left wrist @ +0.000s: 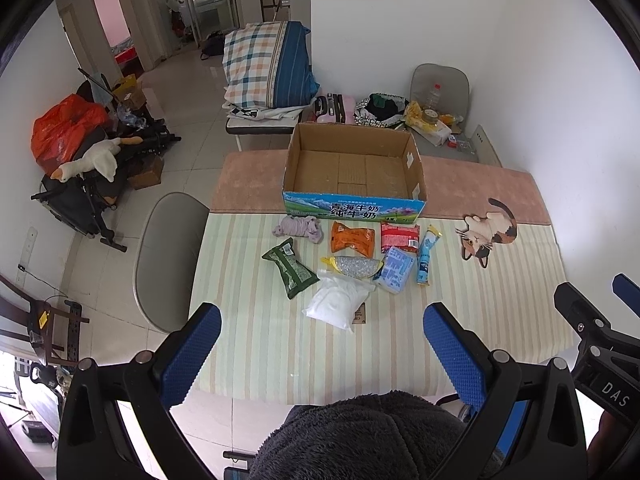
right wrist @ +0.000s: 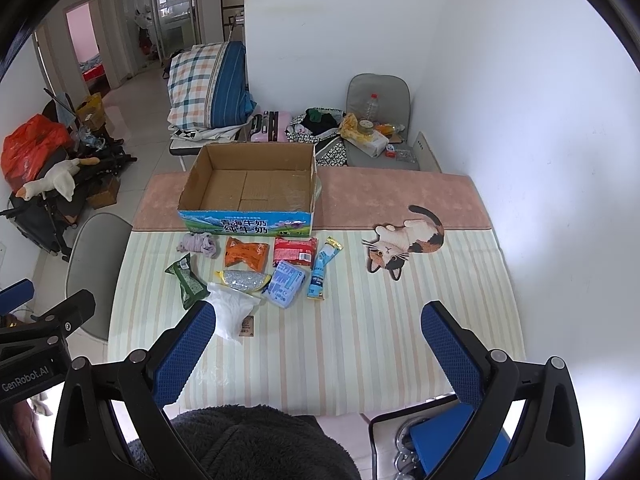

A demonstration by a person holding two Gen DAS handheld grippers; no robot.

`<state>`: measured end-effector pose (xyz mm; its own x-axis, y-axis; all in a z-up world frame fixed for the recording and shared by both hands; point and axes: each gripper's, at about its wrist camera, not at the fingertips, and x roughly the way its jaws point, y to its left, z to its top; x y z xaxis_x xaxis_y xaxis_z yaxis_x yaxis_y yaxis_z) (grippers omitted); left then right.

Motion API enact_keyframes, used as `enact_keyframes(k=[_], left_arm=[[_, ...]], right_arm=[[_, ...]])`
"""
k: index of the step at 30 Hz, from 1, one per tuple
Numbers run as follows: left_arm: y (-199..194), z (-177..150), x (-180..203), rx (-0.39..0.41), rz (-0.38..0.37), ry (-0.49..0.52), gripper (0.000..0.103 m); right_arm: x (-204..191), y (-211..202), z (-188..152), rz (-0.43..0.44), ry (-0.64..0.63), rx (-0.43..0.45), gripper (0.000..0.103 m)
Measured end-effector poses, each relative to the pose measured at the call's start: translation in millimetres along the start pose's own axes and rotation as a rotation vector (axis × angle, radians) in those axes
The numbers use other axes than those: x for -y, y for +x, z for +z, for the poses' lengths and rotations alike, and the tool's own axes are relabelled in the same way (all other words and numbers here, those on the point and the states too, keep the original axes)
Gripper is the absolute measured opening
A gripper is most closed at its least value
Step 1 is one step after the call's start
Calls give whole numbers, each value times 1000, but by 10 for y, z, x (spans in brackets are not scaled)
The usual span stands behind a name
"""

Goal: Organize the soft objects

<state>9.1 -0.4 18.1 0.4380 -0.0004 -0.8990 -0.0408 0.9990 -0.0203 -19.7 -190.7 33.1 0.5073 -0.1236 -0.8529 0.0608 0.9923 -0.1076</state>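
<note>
Both claws point(left wrist: 322, 354) point(right wrist: 318, 354) gaping, empty; white pouch point(left wrist: 340, 300) just ahead; box point(left wrist: 352, 168) beyond.

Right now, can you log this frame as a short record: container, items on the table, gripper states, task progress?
container: cardboard box, open, nothing inside
items: eight soft things in front of the box, among them a green packet, orange packet and white bag
left hand-held gripper: open, holding nothing
right hand-held gripper: open, holding nothing
progress: nothing boxed yet
</note>
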Motion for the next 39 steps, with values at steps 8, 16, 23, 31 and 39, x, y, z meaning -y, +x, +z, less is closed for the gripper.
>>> enact_keyframes(k=[8,16,23,31,39], left_arm=[[32,26,-6,17,8,11,103],[41,24,-11,21,10,10,103],[32,36,-27,26,14,6,103],[20,29,-27,32,14,5,103],[22,32,-21,32,13,6,103]], right_arm=[[0,4,51,-12,-2,6,103],[-10,27,89,-14,-5,8,103],[-14,40,107,-14,-8,13,103],[-49,9,89,-11,-22,21,103],[-60,-15,99,-10,-33,30,103]])
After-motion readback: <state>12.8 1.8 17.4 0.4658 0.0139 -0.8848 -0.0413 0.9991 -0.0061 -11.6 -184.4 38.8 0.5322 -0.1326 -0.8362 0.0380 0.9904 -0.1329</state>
